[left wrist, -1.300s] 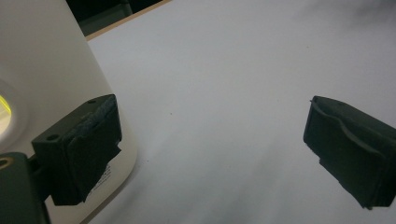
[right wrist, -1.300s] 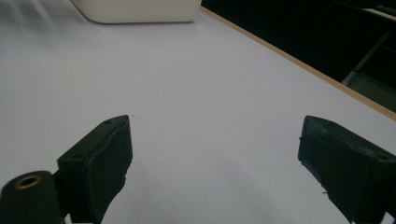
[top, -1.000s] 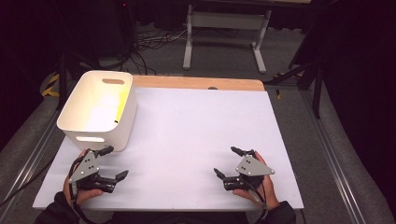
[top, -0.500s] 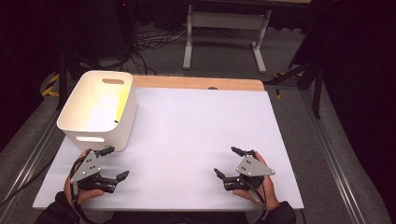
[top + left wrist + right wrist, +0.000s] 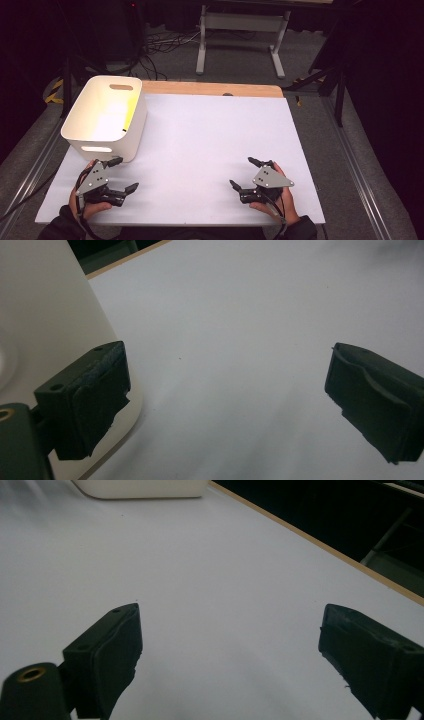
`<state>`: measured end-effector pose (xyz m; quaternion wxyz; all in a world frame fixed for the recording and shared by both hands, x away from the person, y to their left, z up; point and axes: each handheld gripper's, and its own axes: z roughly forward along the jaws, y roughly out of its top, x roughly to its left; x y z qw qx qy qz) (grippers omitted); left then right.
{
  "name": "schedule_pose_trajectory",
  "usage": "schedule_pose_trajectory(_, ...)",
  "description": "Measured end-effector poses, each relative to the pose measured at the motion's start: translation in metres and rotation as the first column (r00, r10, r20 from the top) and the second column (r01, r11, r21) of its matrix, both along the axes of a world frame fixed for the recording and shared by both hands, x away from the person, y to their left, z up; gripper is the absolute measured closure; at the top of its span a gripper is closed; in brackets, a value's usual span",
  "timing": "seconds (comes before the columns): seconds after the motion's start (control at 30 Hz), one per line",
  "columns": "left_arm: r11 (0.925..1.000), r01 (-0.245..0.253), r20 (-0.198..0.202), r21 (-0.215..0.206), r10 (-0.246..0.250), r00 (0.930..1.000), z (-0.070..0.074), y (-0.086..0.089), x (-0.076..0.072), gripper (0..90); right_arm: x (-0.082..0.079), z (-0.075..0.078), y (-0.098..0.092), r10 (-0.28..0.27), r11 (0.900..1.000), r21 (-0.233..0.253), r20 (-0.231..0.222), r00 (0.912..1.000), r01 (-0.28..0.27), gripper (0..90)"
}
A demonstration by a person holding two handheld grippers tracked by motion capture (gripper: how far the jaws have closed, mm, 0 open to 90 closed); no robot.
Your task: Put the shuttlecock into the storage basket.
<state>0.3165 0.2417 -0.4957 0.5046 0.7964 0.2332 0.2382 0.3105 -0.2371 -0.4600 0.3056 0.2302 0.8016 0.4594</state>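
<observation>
A plain white desk [image 5: 200,150], unpatterned from edge to edge, shows a strip of pale tan wood along its far edge. At the far left corner stands a cream-white bin [image 5: 106,120], its inner walls lit a warm yellow. Near the front edge, the left hand-held gripper [image 5: 122,175] is black with a grey three-cornered plate dotted with dark screw heads; the right hand-held gripper [image 5: 245,172] carries the same black body and grey plate. Seen close in the gripper views, the jaws are matte black, with a brass-coloured ring at the base of one. Grey floor and black surroundings frame the desk.
</observation>
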Motion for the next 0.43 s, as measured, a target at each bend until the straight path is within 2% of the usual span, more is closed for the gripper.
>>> schedule_pose_trajectory(0.43,1.0000,-0.005,0.001,-0.004,0.005,1.0000,0.0005,-0.0002,0.0006,5.3,-0.0004,0.0007,-0.0020,0.002,1.000,0.014,-0.003,1.0000,-0.002,11.5)
